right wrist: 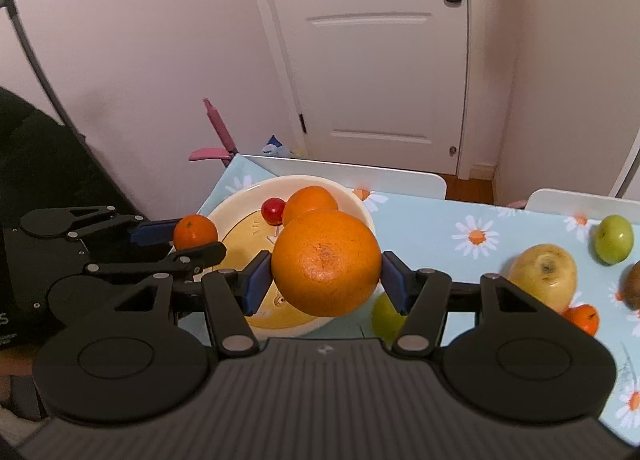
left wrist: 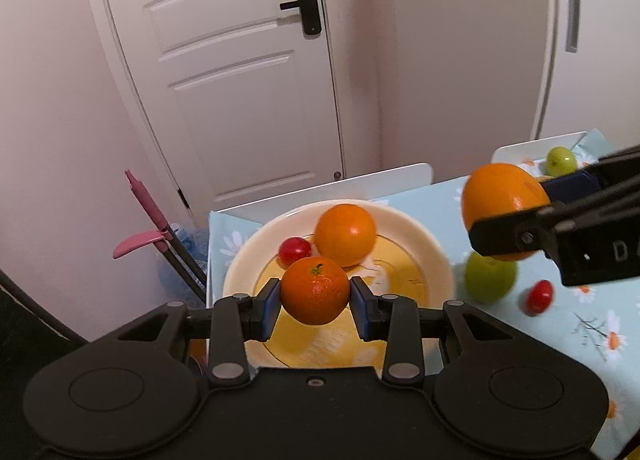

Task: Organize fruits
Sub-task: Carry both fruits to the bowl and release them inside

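Observation:
My left gripper is shut on a small tangerine and holds it above the near rim of the cream and yellow plate. An orange and a red cherry tomato lie in the plate. My right gripper is shut on a large orange and holds it above the plate's right edge. In the left wrist view, the right gripper and its orange show at the right. In the right wrist view, the left gripper with the tangerine shows at the left.
On the daisy tablecloth lie a green apple, a cherry tomato, a yellow pear, another green apple, a small tangerine and a kiwi. White chair backs stand behind the table. A pink dustpan handle leans at the left.

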